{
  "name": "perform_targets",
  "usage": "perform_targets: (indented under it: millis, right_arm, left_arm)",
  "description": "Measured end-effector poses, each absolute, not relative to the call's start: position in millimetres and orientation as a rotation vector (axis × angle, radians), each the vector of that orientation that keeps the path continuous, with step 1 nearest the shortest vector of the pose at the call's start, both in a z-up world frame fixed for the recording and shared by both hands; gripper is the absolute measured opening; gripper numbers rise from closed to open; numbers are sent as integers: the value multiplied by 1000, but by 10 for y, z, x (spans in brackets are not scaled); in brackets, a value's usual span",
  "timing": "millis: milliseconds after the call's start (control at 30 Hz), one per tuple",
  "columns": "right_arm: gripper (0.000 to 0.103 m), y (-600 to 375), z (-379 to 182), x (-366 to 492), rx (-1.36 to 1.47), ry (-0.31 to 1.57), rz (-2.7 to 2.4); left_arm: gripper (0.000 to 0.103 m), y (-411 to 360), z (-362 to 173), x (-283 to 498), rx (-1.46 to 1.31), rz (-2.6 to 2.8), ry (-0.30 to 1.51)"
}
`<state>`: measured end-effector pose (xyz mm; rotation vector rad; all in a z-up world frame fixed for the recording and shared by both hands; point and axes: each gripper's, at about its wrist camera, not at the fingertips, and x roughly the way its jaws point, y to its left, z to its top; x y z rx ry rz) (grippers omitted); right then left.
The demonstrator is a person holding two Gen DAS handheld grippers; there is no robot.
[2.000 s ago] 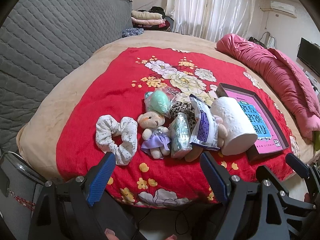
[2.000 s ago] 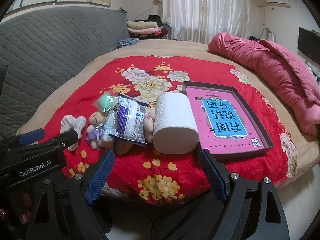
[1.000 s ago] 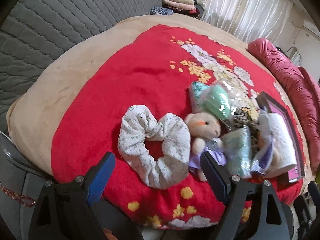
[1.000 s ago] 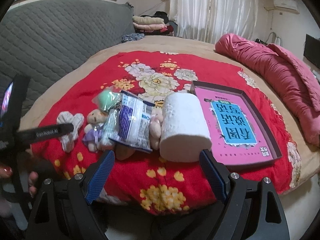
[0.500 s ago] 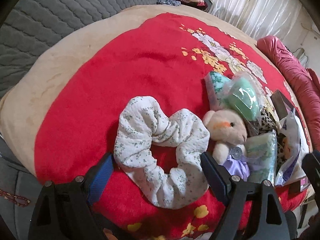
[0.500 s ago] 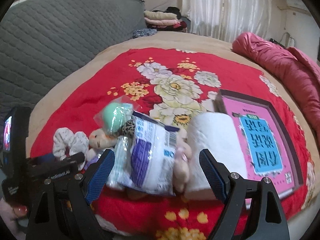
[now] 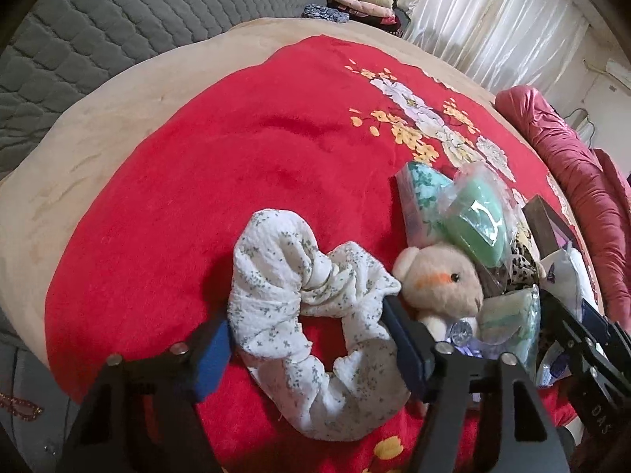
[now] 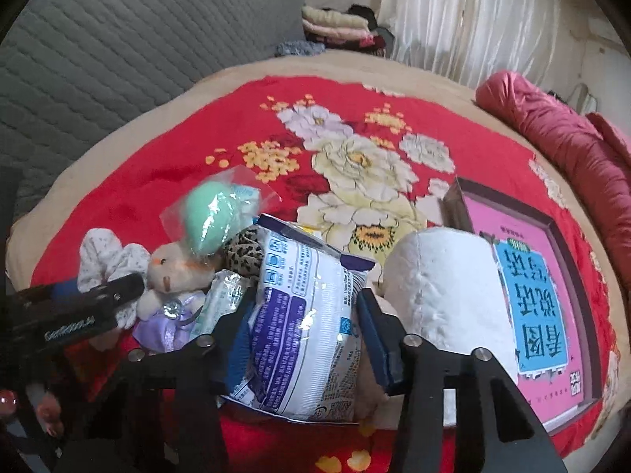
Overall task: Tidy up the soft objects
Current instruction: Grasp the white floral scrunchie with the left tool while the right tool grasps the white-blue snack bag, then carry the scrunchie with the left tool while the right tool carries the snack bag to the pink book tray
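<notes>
The left gripper (image 7: 305,339) has just been closing and squeezes the soft white flowery cloth scrunchie (image 7: 311,315) on the red blanket (image 7: 205,181). The right gripper (image 8: 301,339) pinches a light, crinkly white-and-purple plastic packet (image 8: 299,315); hold its middle.

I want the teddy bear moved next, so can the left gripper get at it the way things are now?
Probably not yet: the left gripper has just been closing around the white scrunchie, which fills the gap. The teddy bear lies just beyond its right finger, its body partly under packets.

Both the left gripper (image 7: 305,339) and right gripper (image 8: 301,337) have just been closing.
</notes>
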<state>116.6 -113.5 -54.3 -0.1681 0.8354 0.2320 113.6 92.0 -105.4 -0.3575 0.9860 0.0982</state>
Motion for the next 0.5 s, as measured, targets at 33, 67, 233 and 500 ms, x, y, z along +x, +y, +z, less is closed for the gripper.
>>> perform_targets:
  millis: [33,67,233,500]
  right_arm:
    - [45,-1149,-530,1146,-158,824,240]
    - [43,-1157,-514,1132,-151,818,246]
    - [39,-1298,-394,1063,-73,782,280]
    - [38,-1403,-164,945,-32,697,293]
  left_arm:
    - [63,915,-1055,1147,-357,95,984]
    - [58,918,-1054,1156,-356,90,980]
    - [30,893,-1049,1167,-362,58,970]
    - [15,931,-1020,1130,-435,-26,931]
